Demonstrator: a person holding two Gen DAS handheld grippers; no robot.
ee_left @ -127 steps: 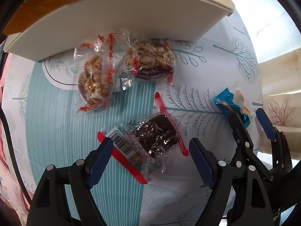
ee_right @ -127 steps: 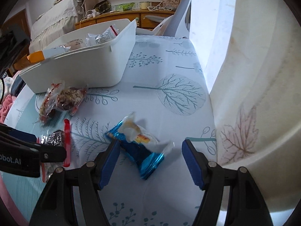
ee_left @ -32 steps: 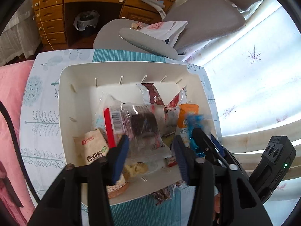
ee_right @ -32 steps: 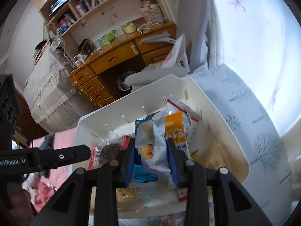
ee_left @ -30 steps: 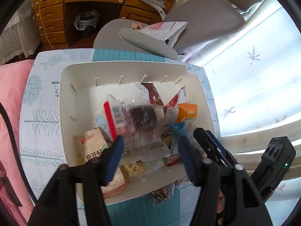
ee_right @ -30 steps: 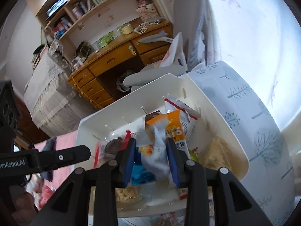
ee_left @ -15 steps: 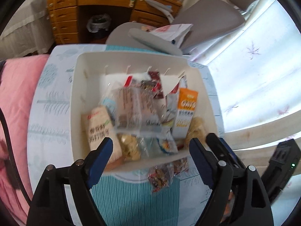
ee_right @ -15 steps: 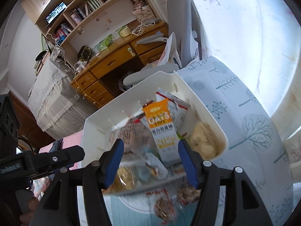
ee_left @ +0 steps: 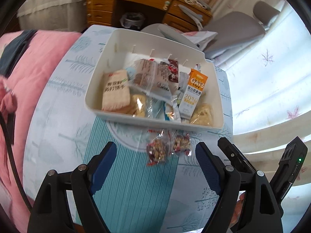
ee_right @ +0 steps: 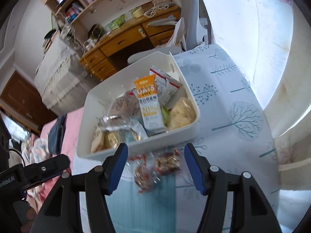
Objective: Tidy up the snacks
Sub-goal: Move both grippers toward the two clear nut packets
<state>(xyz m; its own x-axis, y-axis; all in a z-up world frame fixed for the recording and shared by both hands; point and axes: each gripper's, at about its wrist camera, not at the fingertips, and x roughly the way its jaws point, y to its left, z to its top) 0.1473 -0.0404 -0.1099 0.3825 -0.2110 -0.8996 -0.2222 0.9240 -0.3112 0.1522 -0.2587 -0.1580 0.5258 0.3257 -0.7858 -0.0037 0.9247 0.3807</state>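
Note:
A white bin [ee_left: 124, 119] [ee_right: 134, 151] on the tree-print tablecloth holds several snack packs, among them an orange oats bar [ee_left: 193, 92] [ee_right: 148, 102] and a beige bread pack [ee_left: 115, 92]. Two clear-wrapped nut snacks with red trim [ee_left: 167, 147] [ee_right: 157, 168] lie on the cloth just in front of the bin. My left gripper [ee_left: 155, 167] hangs open above them, nothing between its blue pads. My right gripper [ee_right: 155, 168] is open too, above the same two snacks, empty. Its black body [ee_left: 287, 172] shows at the right of the left wrist view.
A pink blanket [ee_left: 29, 77] lies along the table's left side. Behind the bin are a grey office chair [ee_left: 229, 31] and a wooden desk with drawers [ee_left: 136, 2]. A bright curtained window [ee_right: 252, 29] runs along the right. Bare cloth [ee_right: 239, 116] lies right of the bin.
Both grippers let go of their packs into the bin, opened, and drew back toward me. The two nut snacks in front of the bin now sit between the fingers in both views.

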